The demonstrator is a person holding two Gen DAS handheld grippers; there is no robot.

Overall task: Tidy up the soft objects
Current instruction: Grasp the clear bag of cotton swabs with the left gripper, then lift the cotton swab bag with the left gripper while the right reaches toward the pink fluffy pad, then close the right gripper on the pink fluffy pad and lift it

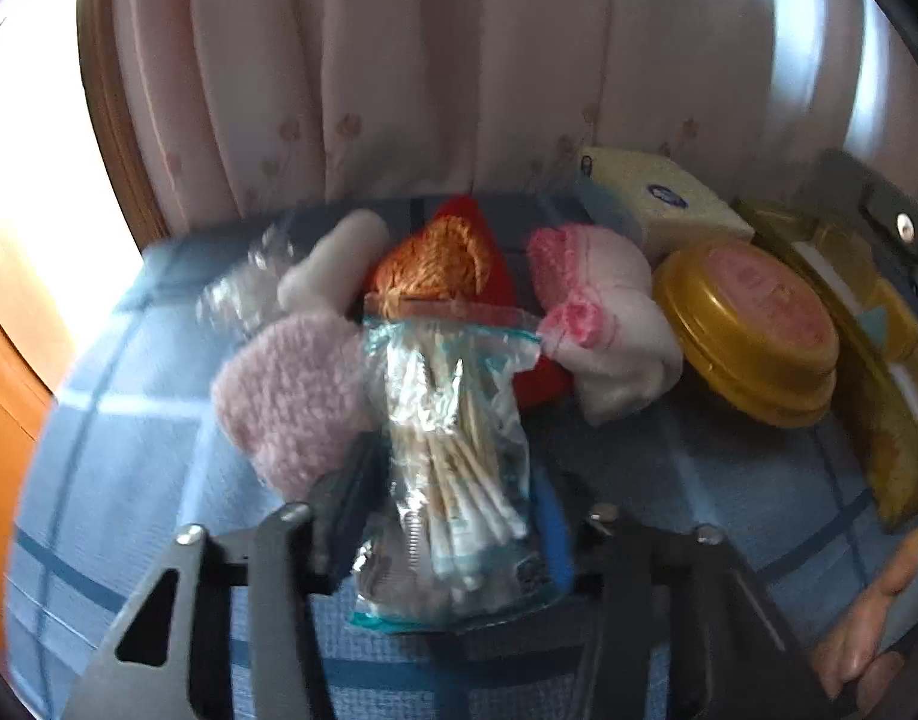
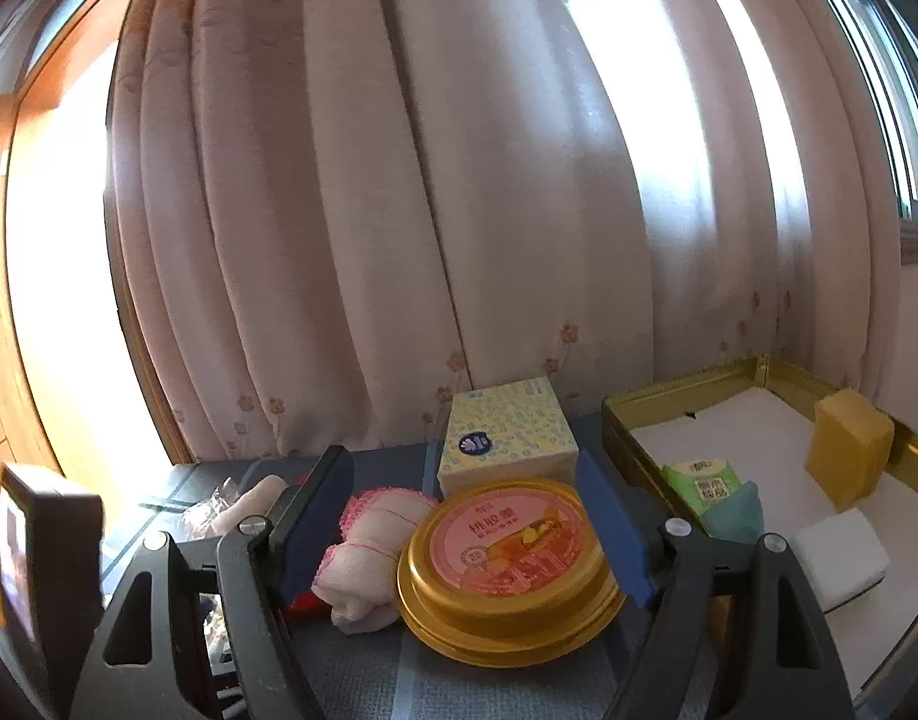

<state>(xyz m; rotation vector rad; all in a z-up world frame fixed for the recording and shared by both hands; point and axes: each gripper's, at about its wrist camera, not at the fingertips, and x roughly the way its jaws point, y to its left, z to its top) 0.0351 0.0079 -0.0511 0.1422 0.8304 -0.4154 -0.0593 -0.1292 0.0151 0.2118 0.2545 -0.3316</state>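
Note:
A clear zip bag of cotton swabs lies on the blue checked cloth, and my left gripper is shut on its lower half, one pad at each side. Around the bag sit a fuzzy pink sock, an orange-and-red knit piece, a white roll and a rolled pink-and-white cloth. My right gripper is open and holds nothing. A round gold tin lies low between its fingers, clear of the left pad.
A yellow tissue pack stands by the curtain. At the right a gold tray holds a yellow sponge, a green packet and a white block. Crumpled clear plastic lies far left. A hand shows lower right.

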